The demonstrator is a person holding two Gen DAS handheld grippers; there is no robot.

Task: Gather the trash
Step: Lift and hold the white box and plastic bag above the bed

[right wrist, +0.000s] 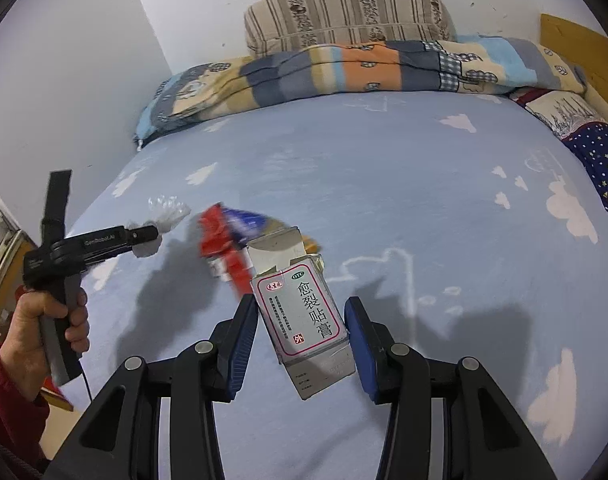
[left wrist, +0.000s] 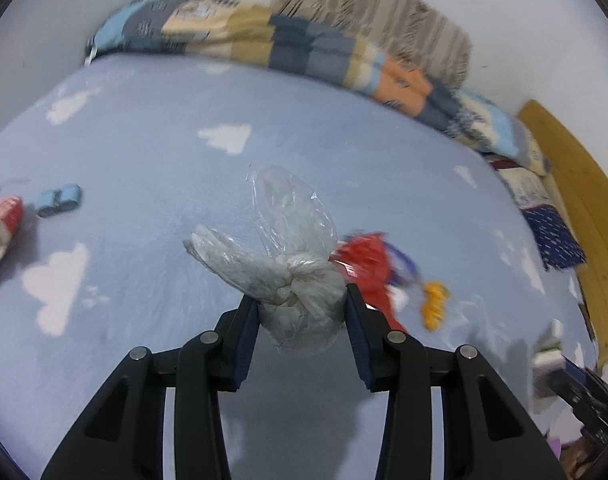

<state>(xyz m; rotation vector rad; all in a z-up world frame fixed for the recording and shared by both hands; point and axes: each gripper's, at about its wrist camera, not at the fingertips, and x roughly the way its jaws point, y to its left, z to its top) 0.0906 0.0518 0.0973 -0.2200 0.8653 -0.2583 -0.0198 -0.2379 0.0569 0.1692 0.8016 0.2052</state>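
The left claw (left wrist: 302, 300) is closed on a knotted clear plastic bag (left wrist: 292, 280): both pads press its crumpled body, and the knot's two loose ears stick out past the tips. The bag hangs above the bed (left wrist: 164, 152), clear of the sheet, over the middle of the mattress. The right claw (right wrist: 300, 312) has a small white medicine box (right wrist: 304, 312) between its jaws, flap open at the far end; the box sits tilted, its lower edge against the right pad and its side touching the left one, so I read it as gripped, if loosely.

Just beyond both claws lies a red and blue wrapper (right wrist: 224, 240) on the sheet, with something yellow (left wrist: 434, 304) beside it. Toward the bed's left edge rest a small blue box (left wrist: 60, 199) and a red packet (left wrist: 6, 220). Folded quilts (right wrist: 344, 68) line the head end.

The step in hand looks like pick-up, each claw carrying one piece. Next both pieces need carrying to a bin, which no view shows, then a return for the wrapper. The tilted box could slip.
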